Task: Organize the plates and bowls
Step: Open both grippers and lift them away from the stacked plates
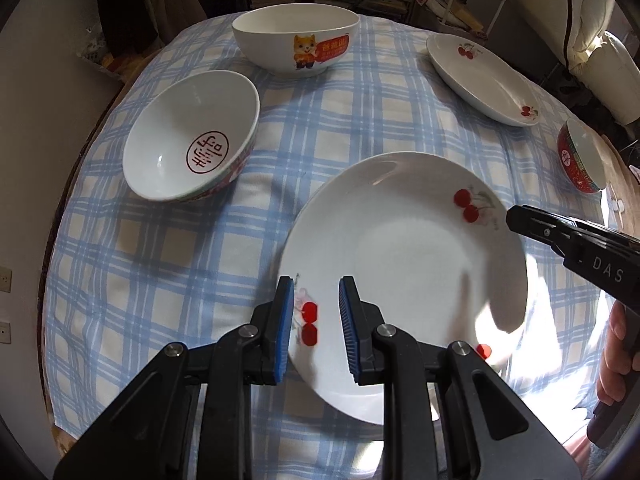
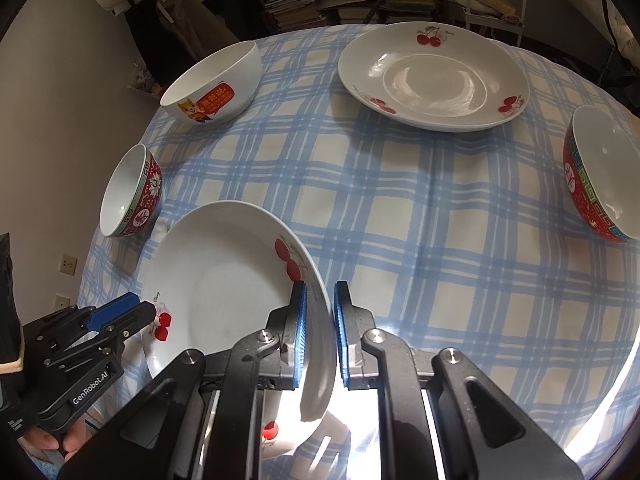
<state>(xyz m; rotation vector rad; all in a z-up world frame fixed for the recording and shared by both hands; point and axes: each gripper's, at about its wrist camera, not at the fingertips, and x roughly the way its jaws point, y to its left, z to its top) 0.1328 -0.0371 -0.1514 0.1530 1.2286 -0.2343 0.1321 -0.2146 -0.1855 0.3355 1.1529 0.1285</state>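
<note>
My left gripper (image 1: 316,320) points steeply down at the near-left rim of the cherry plate (image 1: 404,256). Its jaws stand a narrow gap apart, one blue pad outside the rim and the other over the plate's inner face. From the left wrist view I cannot tell whether the pads press on the rim.

Left of that plate, the bowl with the red round mark (image 1: 192,148) rests on the blue checked tablecloth (image 1: 168,264), its outer wall patterned in red. Behind it stands the white cartoon bowl (image 1: 296,40), upright and well apart from the others.

The cherry plate occupies the near centre of the table. It sits tilted: the right wrist view shows its right edge raised off the cloth.

My right gripper (image 2: 320,332) is closed on that raised right edge. The thin rim passes between the two blue pads, and the left pad lies flat against the inner face beside the printed cherries. A hand (image 1: 616,360) holds this gripper's handle at the right border of the left wrist view.

Farther right and toward the back, a second cherry plate (image 2: 432,76) lies flat on the cloth, empty. At the far right edge of the table stands a red patterned bowl (image 2: 600,180), upright, apart from both plates.
</note>
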